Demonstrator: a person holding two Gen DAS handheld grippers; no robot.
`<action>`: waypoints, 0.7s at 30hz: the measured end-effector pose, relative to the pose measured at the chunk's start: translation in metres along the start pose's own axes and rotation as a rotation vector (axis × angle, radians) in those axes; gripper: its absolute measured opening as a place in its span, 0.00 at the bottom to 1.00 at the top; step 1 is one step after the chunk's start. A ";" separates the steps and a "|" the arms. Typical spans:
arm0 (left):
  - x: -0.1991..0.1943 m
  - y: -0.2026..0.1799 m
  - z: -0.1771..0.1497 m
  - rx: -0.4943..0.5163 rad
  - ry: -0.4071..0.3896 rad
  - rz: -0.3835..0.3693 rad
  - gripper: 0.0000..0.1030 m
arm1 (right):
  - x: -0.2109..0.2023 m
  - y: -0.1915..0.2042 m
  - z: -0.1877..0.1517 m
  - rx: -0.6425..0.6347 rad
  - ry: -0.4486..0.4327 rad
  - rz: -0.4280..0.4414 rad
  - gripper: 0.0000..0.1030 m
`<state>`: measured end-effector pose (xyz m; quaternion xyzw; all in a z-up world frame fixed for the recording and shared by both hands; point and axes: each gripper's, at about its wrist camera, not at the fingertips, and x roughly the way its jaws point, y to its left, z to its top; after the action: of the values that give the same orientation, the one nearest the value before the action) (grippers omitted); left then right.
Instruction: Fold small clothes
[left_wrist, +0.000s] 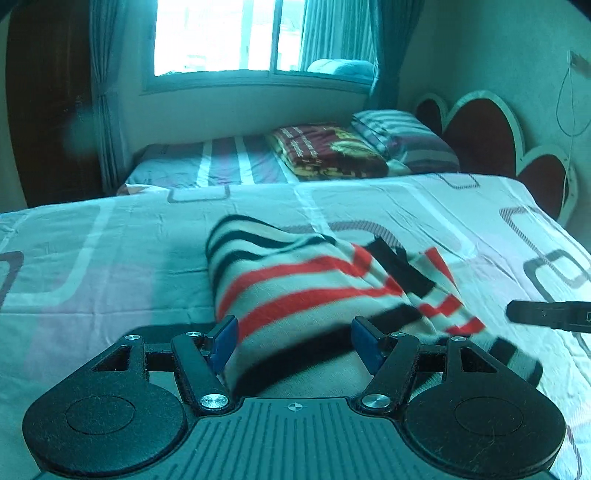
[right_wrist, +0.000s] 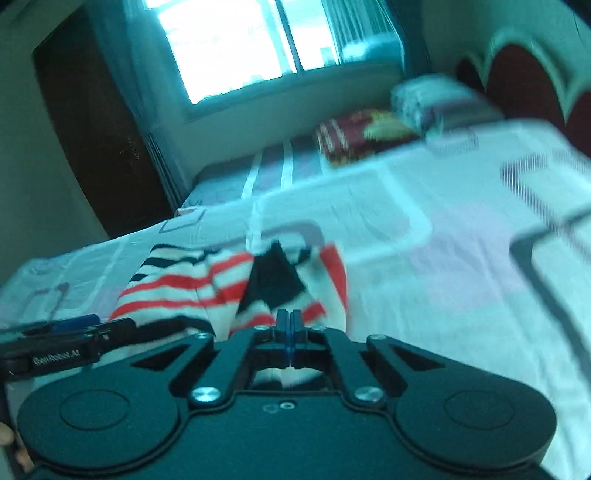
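A small knitted garment (left_wrist: 295, 280) with white, red and black stripes lies bunched on the pale patterned bedsheet (left_wrist: 110, 258). My left gripper (left_wrist: 293, 341) is open just above its near end, and the cloth runs between the two blue pads without being pinched. In the right wrist view the garment (right_wrist: 177, 291) lies ahead and to the left. There my right gripper (right_wrist: 290, 325) has its blue pads pressed together on a fold of the cloth, and white fabric shows under the jaws. The left gripper (right_wrist: 74, 332) reaches in from the left. A black finger of the right gripper (left_wrist: 546, 314) shows at the right edge.
A second bed behind carries a folded dark red blanket (left_wrist: 325, 151) and a striped pillow (left_wrist: 402, 136). A heart-shaped headboard (left_wrist: 480, 133) stands at the right, with a bright window (left_wrist: 221, 33) and curtains behind. The bedsheet (right_wrist: 443, 295) stretches wide to the right of the garment.
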<state>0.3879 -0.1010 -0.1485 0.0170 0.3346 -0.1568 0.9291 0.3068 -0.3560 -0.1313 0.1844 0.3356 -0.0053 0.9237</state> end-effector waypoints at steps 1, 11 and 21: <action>-0.001 0.000 -0.001 0.004 -0.001 0.005 0.65 | 0.000 -0.004 -0.003 0.038 0.008 0.022 0.51; -0.011 0.028 0.004 -0.035 -0.034 0.089 0.65 | 0.054 0.037 -0.004 0.032 0.164 0.091 0.84; -0.004 0.064 -0.007 -0.095 -0.005 0.154 0.65 | 0.079 0.058 -0.009 -0.029 0.227 0.236 0.38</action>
<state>0.4003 -0.0377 -0.1556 -0.0019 0.3369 -0.0689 0.9390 0.3701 -0.2903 -0.1670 0.2087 0.4140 0.1288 0.8766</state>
